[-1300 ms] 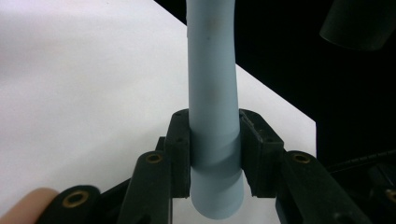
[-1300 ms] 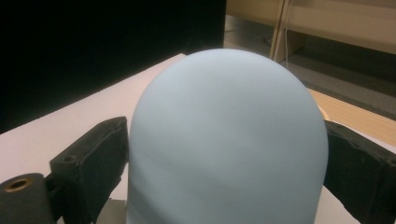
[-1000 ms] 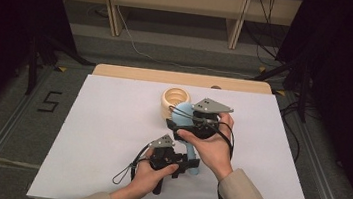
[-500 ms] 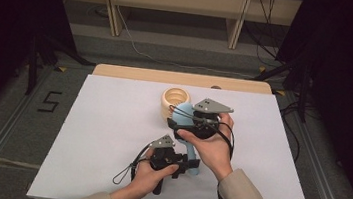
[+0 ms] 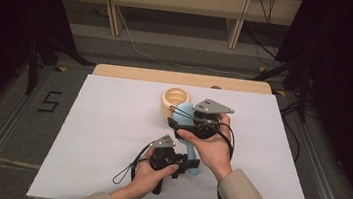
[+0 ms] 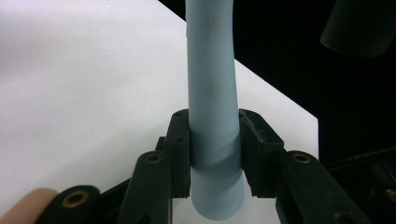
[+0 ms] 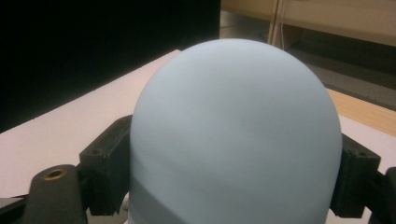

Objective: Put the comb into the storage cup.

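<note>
A light blue ladle-like thing (image 5: 183,114) with a round head and a long handle is held over the white table between both grippers. My left gripper (image 5: 191,163) is shut on the lower end of the handle (image 6: 212,93), its pads (image 6: 180,144) pressing either side. My right gripper (image 5: 180,123) has the round head (image 7: 233,116) between its jaws. These jaws have just been closing, and both pads (image 7: 105,163) touch the dome's sides. A hand holds each gripper.
A cream ring-shaped bowl (image 5: 174,99) stands just behind the blue head, toward the table's far edge. The white table top (image 5: 105,131) has bare room to the left and right. A wooden strip (image 5: 132,73) runs along the back; dark floor lies beyond.
</note>
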Motion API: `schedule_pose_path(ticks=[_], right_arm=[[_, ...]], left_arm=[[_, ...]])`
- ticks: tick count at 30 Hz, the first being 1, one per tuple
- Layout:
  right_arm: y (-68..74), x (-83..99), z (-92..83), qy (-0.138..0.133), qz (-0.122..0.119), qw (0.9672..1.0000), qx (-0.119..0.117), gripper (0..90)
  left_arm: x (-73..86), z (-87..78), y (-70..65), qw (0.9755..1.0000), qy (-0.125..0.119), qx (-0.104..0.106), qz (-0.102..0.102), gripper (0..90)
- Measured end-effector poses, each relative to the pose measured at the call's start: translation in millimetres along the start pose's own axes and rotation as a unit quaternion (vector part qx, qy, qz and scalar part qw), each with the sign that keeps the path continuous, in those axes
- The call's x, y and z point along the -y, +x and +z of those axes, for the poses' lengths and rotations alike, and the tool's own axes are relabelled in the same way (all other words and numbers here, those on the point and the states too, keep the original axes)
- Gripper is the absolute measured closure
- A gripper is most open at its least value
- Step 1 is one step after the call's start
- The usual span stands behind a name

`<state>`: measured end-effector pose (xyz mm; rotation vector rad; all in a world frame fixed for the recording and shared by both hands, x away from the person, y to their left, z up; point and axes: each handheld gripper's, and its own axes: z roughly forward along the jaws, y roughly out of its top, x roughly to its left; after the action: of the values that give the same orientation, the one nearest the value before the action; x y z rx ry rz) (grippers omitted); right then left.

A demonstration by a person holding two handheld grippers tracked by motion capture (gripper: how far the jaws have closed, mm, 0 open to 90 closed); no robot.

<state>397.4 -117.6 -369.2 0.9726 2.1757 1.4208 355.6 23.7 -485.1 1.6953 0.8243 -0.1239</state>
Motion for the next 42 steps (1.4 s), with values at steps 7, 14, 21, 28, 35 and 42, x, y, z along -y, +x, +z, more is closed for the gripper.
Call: schedule_pose_path(ticks=[7,14,21,28,35,42], right_arm=[[1.3,0.3,-0.4,0.001,0.001,1.0000,0.000,20.0],[2.1,-1.1,-2.7,0.003,0.005,1.0000,0.001,20.5],[3.5,-3.3,-5.4,0.009,0.006,0.9999,0.001,20.8],[2.9,-4.7,-9.0,0.002,0.014,0.9999,0.005,20.9],[5.1,-6.9,-11.4,-0.008,0.009,0.9999,0.008,21.0],[4.9,-8.1,-13.8,-0.016,0.010,0.9997,0.013,21.1]], left_arm=[[0.2,0.3,0.1,1.0000,0.002,-0.003,0.004,66.2],[-0.2,0.2,-0.6,0.9999,0.003,-0.005,0.011,66.2],[-0.9,-0.1,-1.1,0.9998,0.001,-0.008,0.018,66.2],[-3.3,-1.6,-1.2,0.9994,-0.001,-0.013,0.032,66.1],[-6.0,-3.3,-1.2,0.9985,-0.001,-0.020,0.052,65.6],[-12.4,-8.1,-1.5,0.9967,-0.007,-0.029,0.076,57.0]])
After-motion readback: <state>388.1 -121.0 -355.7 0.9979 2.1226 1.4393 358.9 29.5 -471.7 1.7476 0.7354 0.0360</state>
